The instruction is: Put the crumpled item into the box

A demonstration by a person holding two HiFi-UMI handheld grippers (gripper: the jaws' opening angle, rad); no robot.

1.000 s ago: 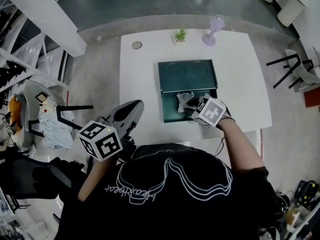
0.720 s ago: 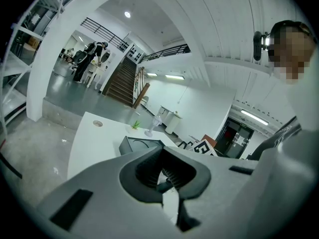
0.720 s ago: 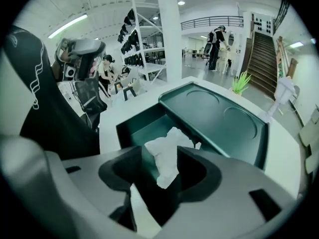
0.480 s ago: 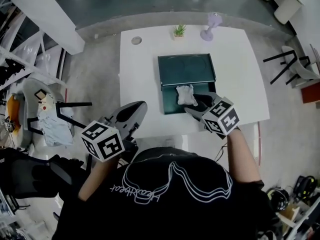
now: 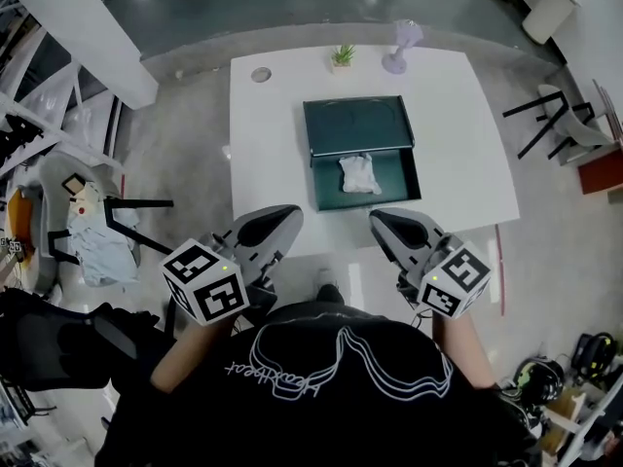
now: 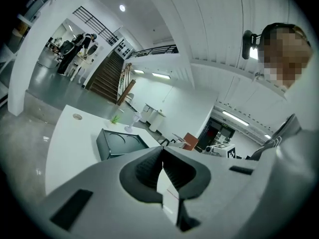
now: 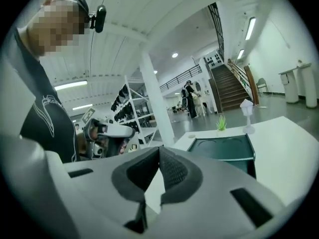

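Note:
The crumpled white item [image 5: 357, 173] lies inside the open lower half of the dark green box [image 5: 404, 176], and its lid [image 5: 355, 125] lies flat behind it. In the head view both grippers are held close to my body at the table's near edge, well short of the box. My left gripper [image 5: 283, 218] is shut with nothing in it, and its jaws [image 6: 162, 152] meet in the left gripper view. My right gripper [image 5: 384, 220] is also shut and empty, its pads [image 7: 169, 171] pressed together. The box [image 7: 224, 148] shows ahead of it.
On the white table [image 5: 458, 154] stand a small potted plant [image 5: 343, 56] and a lilac stand [image 5: 397, 45] at the far edge, with a round hole [image 5: 260, 74] at the far left corner. Chairs [image 5: 83, 217] stand left of the table, and a black chair [image 5: 545, 115] stands to its right.
My right gripper has let go of the crumpled item in the box, drawn back toward my body and shut. The left gripper has shifted slightly to the right.

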